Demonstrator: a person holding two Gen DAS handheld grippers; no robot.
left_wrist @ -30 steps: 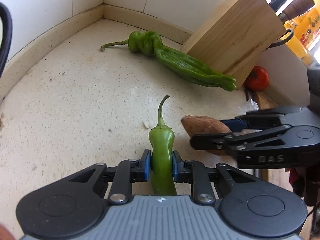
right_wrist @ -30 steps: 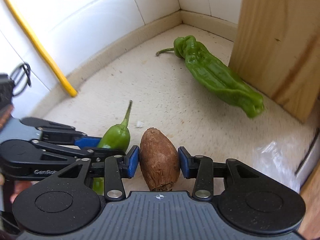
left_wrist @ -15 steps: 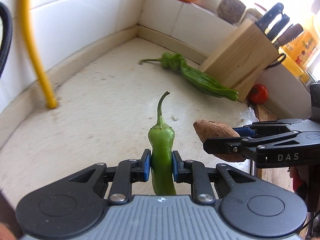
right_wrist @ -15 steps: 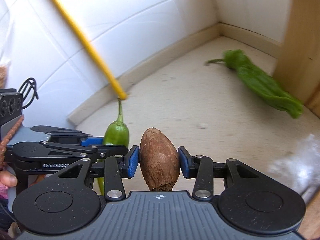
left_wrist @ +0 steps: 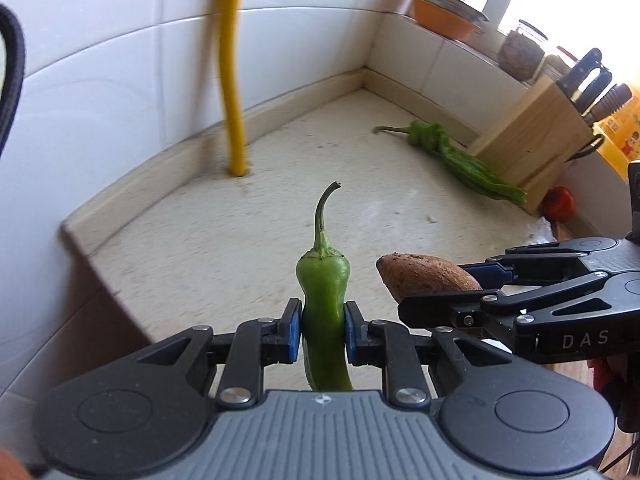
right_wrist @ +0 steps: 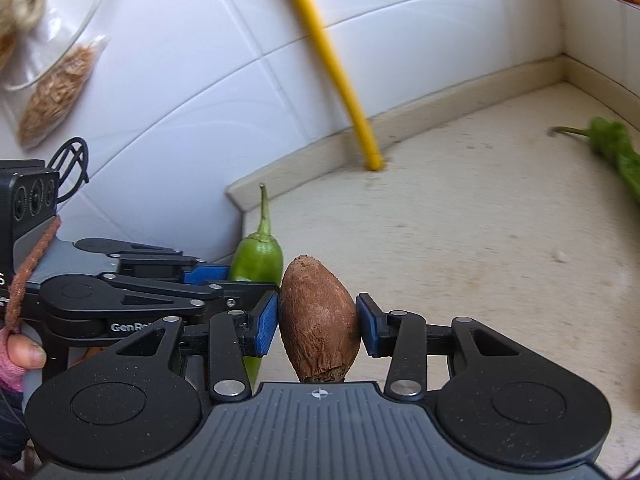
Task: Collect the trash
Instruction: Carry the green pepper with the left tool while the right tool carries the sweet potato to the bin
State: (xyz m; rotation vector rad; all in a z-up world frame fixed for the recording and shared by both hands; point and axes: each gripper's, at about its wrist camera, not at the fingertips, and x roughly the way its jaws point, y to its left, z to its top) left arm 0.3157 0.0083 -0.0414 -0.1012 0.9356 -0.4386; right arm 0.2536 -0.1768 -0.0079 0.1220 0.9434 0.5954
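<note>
Your left gripper [left_wrist: 322,330] clamps a small green pepper [left_wrist: 323,280], while your right gripper [right_wrist: 317,322] clamps a brown sweet potato [right_wrist: 318,312].

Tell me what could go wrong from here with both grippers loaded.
1. The left gripper pinches the small pepper low on its body; most of it sticks out ahead of the pads, so a swing could pivot it loose.
2. The right gripper grips the brown tuber on rounded sides, so it may slip out.
3. The grippers sit very close together; pepper and tuber nearly touch in the right view, so they could knock each other.
</note>
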